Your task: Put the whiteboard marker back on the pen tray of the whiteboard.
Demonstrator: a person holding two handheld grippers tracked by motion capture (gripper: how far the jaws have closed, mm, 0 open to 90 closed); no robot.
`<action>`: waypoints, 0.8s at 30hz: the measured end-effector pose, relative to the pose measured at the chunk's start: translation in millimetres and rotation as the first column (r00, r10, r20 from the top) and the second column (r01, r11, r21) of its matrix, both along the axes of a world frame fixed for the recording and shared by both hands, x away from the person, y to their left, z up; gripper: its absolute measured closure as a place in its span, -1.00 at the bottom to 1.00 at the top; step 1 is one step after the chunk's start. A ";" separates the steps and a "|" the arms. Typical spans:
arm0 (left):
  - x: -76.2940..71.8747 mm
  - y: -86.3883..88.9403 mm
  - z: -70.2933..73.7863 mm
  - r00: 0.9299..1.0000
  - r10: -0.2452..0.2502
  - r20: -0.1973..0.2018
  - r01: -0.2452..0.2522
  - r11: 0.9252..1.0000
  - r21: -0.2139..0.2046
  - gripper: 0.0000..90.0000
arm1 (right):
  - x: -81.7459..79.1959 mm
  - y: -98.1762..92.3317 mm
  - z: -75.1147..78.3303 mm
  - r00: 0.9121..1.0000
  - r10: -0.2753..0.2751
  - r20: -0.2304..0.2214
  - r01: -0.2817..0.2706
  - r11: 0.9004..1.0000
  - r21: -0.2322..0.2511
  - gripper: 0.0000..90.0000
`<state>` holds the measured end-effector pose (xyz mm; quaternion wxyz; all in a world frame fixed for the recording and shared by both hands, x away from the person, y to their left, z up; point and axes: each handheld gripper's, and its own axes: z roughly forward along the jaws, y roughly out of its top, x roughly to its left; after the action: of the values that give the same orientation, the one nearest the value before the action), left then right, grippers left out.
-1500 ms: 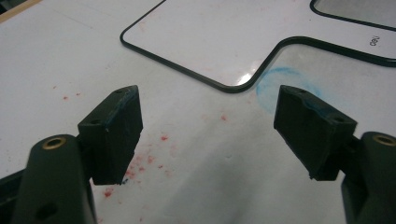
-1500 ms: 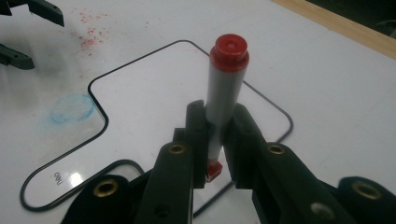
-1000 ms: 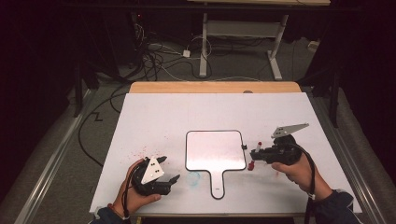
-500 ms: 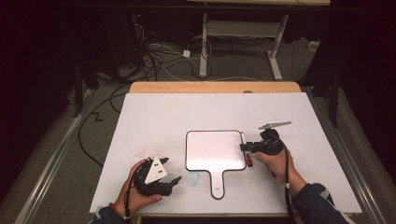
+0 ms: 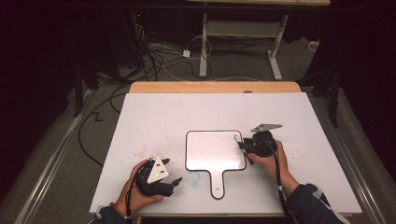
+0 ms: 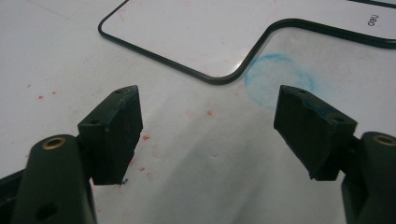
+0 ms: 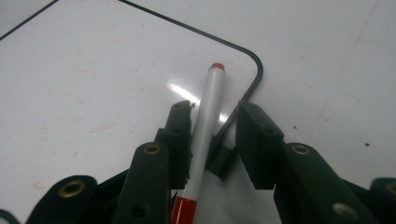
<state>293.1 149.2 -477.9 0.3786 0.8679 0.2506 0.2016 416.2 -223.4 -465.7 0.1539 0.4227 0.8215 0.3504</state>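
Note:
A small white whiteboard (image 5: 215, 151) with a black rim and a handle lies flat on the white table. At its right edge my right gripper (image 5: 240, 144) points left over the board's corner. Its jaws have just been opening. In the right gripper view a white marker (image 7: 208, 105) with a red tip lies between the jaws of my right gripper (image 7: 217, 109), resting on the whiteboard (image 7: 93, 70); the right pad stands clear of it. My left gripper (image 5: 175, 183) rests near the front edge. The jaws of my left gripper (image 6: 208, 100) stand wide open with nothing between them.
A blue smudge (image 5: 193, 178) marks the table by the board's handle, also visible as a blue smudge (image 6: 280, 77) ahead of the left jaws. Red specks (image 5: 142, 151) dot the table left of the board. A wooden strip (image 5: 215, 87) borders the far edge.
The right gripper has moved left and down to the whiteboard's right edge, and its jaws have parted around the marker. The left gripper has stayed put.

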 end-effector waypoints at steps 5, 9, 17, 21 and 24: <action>0.3 0.4 -0.3 1.000 0.000 -0.002 0.000 1.000 -0.003 -0.50 | 4.9 -2.7 -1.7 1.000 -0.022 0.021 0.023 1.000 -0.021 0.42; -0.2 0.4 -0.1 1.000 -0.003 -0.001 0.003 1.000 -0.002 -0.50 | 3.9 -2.7 -1.3 0.999 -0.027 0.021 0.027 0.999 -0.029 0.35; -0.3 0.5 0.6 1.000 -0.005 0.004 0.005 1.000 -0.004 -0.51 | 0.8 -4.5 6.5 0.998 -0.011 0.066 0.013 1.000 -0.022 0.23; -0.3 0.4 0.6 1.000 -0.002 0.004 0.002 1.000 -0.004 -0.51 | -3.9 -6.0 16.4 0.991 0.026 0.132 -0.024 1.000 -0.013 0.18; -0.4 0.2 0.8 1.000 -0.002 0.005 0.002 1.000 -0.003 -0.51 | -8.4 -8.1 24.4 0.983 0.042 0.177 -0.039 0.999 -0.018 0.11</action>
<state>292.6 149.4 -477.1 0.3806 0.8671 0.2494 0.2030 407.8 -231.5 -441.3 0.2222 0.3718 0.8155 0.3838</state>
